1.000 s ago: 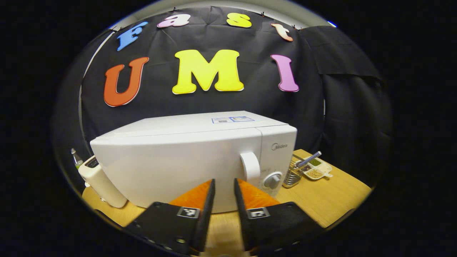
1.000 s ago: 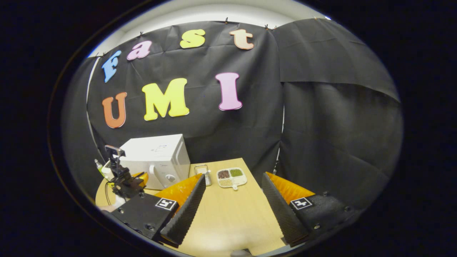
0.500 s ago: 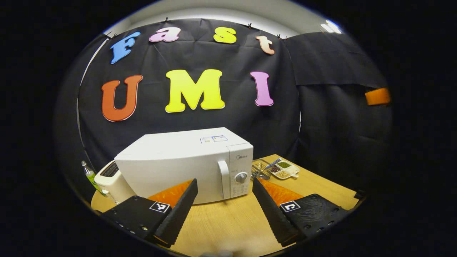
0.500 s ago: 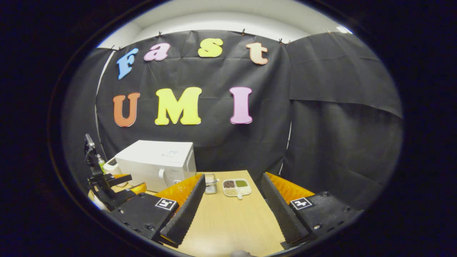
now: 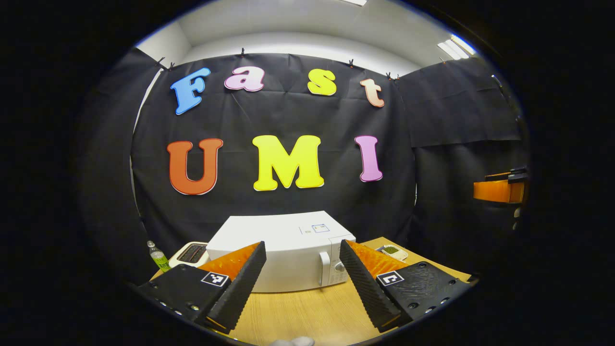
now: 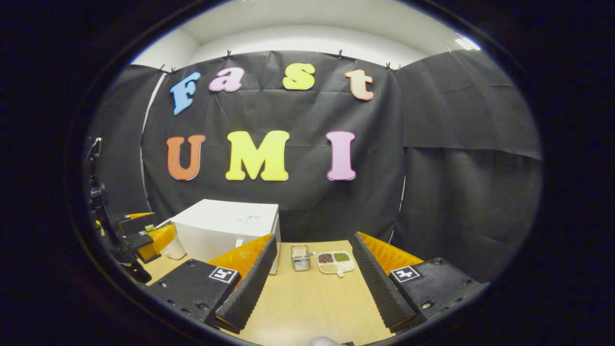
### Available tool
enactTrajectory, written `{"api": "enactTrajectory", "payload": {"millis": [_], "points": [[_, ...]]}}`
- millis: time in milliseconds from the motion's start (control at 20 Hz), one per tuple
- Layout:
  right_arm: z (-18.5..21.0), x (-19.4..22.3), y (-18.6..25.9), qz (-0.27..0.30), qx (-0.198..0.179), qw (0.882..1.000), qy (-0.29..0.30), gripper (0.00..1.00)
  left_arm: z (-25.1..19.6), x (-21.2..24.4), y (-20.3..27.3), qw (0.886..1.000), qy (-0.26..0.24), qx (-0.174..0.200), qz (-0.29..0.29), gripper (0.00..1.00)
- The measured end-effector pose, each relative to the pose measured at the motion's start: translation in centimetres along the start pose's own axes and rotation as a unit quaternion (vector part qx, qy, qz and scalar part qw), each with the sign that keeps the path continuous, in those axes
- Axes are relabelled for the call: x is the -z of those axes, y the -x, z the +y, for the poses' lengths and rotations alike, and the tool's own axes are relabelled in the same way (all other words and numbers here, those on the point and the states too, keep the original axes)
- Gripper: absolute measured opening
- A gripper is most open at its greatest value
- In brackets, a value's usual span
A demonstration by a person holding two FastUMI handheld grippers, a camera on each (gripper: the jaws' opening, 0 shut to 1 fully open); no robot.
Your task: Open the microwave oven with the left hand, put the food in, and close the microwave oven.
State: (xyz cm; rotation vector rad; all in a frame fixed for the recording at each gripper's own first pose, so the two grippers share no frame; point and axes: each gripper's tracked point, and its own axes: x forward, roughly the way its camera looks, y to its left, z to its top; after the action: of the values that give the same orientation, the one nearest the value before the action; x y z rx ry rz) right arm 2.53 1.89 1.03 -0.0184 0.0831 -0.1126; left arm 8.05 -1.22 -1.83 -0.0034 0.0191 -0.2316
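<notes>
wooden table (image 6: pixel 307 298) — microwave (image 6: pixel 226 230), toaster (image 5: pixel 190 253), bottle (image 5: pixel 157 257), wire basket (image 6: pixel 301 257), divided dish (image 6: pixel 335 262).

The microwave oven (image 5: pixel 283 250) is sitting on the worktop (image 5: pixel 307 312), at 12 o'clock from the left hand-held gripper (image 5: pixel 302 283). A toaster (image 5: pixel 190 253) is standing just beside it at 9 o'clock, with a bottle (image 5: pixel 157 255) farther out that way. At the microwave oven's 3 o'clock a wire basket (image 6: pixel 301 257) is standing, and a divided dish (image 6: pixel 335 262) is lying just beyond it.

One microwave (image 5: pixel 283 250); one toaster (image 5: pixel 190 253); one bottle (image 5: pixel 157 256); one wire basket (image 6: pixel 301 257); one divided dish (image 6: pixel 335 262).
</notes>
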Motion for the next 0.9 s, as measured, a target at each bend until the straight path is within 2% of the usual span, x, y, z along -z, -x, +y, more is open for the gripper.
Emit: {"api": "enactTrajectory", "payload": {"millis": [50, 100, 150, 200, 250, 300, 350, 400, 450, 600, 650, 700, 750, 800, 900], "points": [[0.4, -0.4, 0.1, -0.006, -0.002, 1.000, 0.001, 0.92, 0.6, -0.3, 0.5, 1.000, -0.002, -0.007, -0.001, 0.96], [0.7, -0.6, 0.1, -0.011, -0.005, 1.000, 0.001, 0.92, 1.2, -0.7, 1.2, 1.000, -0.006, -0.014, -0.004, 0.95], [1.2, -0.7, 0.1, -0.014, -0.010, 1.000, 0.000, 1.00, 1.6, -1.3, 1.8, 1.000, -0.007, -0.019, -0.008, 0.95], [1.7, -0.9, 0.1, -0.017, -0.014, 1.000, 0.000, 1.00, 1.9, -1.8, 2.3, 1.000, -0.007, -0.023, -0.010, 0.95], [2.0, -0.9, 0.1, -0.018, -0.018, 1.000, 0.002, 0.92, 2.3, -2.1, 2.9, 1.000, -0.006, -0.027, -0.010, 0.95], [2.4, -1.1, 0.2, -0.021, -0.023, 1.000, 0.001, 1.00, 2.8, -2.4, 3.3, 0.999, -0.007, -0.034, -0.010, 0.95], [2.9, -1.2, 0.1, -0.022, -0.027, 0.999, 0.000, 1.00, 3.0, -2.8, 3.6, 0.999, -0.008, -0.038, -0.012, 0.95], [3.2, -1.4, 0.1, -0.024, -0.030, 0.999, -0.001, 0.92, 3.3, -3.3, 4.1, 0.999, -0.009, -0.044, -0.017, 0.95], [3.3, -1.4, 0.1, -0.025, -0.033, 0.999, -0.001, 1.00, 3.7, -3.8, 4.4, 0.999, -0.008, -0.049, -0.021, 0.96], [4.1, -1.5, 0.1, -0.025, -0.041, 0.999, -0.005, 1.00, 4.7, -4.8, 5.3, 0.997, 0.000, -0.068, -0.030, 0.96], [4.2, -1.6, 0.2, -0.026, -0.043, 0.999, -0.006, 0.92, 4.9, -5.0, 5.6, 0.997, 0.004, -0.072, -0.031, 0.95], [4.3, -1.7, 0.2, -0.027, -0.044, 0.999, -0.006, 1.00, 5.1, -5.0, 5.7, 0.997, 0.007, -0.075, -0.031, 0.96], [4.3, -1.8, 0.2, -0.028, -0.044, 0.999, -0.005, 0.92, 5.3, -5.2, 5.9, 0.996, 0.008, -0.079, -0.032, 0.95], [4.3, -1.9, 0.3, -0.029, -0.045, 0.999, -0.003, 1.00, 5.5, -5.4, 6.2, 0.996, 0.006, -0.084, -0.034, 0.95], [4.4, -2.1, 0.7, -0.031, -0.047, 0.998, 0.000, 1.00, 6.0, -5.7, 6.7, 0.995, 0.001, -0.095, -0.037, 0.95]]}}
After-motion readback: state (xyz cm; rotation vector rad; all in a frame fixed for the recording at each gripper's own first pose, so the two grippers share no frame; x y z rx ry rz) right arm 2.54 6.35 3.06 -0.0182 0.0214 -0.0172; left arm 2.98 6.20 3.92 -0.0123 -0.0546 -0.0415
